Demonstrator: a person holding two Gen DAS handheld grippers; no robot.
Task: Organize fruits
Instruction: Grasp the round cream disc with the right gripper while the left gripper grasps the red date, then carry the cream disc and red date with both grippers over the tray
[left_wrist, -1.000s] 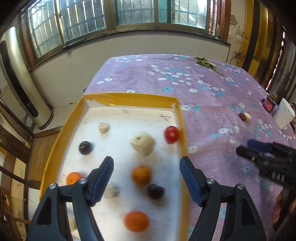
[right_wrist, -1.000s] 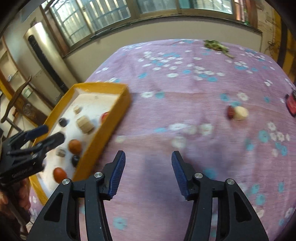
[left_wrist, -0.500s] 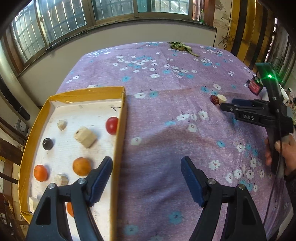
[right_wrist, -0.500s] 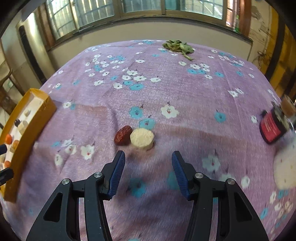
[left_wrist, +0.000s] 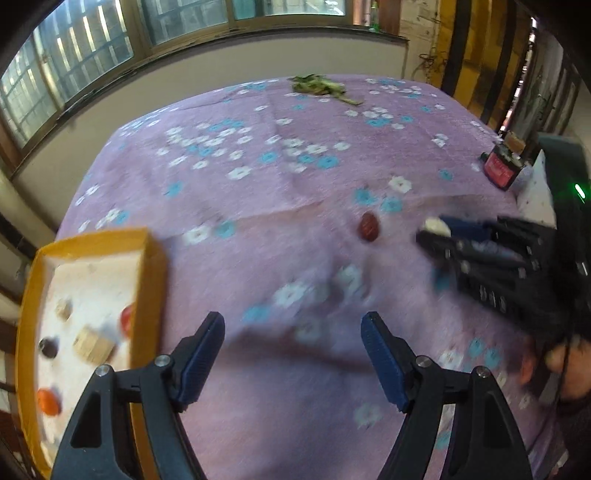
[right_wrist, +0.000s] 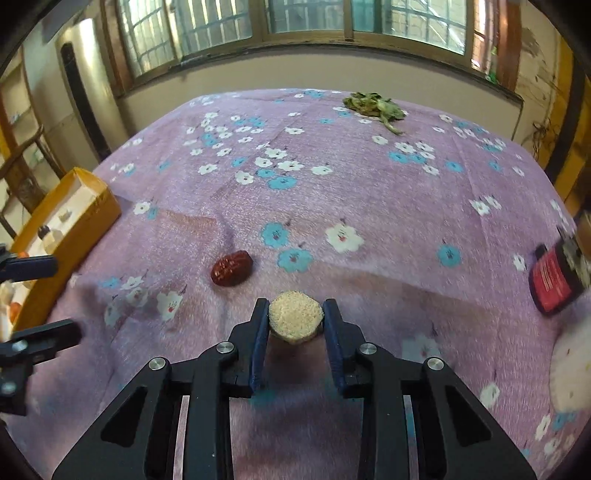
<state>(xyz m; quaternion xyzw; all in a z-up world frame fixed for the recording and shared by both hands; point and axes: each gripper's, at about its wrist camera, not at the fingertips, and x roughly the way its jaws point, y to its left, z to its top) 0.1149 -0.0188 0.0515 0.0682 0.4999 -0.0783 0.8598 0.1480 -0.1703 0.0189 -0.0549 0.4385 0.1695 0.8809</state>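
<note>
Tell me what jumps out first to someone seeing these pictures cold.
The right gripper draws the eye first: it is shut on a pale round grainy slice just above the purple flowered tablecloth. Just left of it lies a wrinkled red date on the cloth. At the table's left edge sits a yellow tray of small fruits, with the left gripper open beside it.

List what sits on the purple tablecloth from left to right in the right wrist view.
Yellow tray → red date → round beige piece held in the right gripper → dried green leaves → red-labelled dark jar.
</note>
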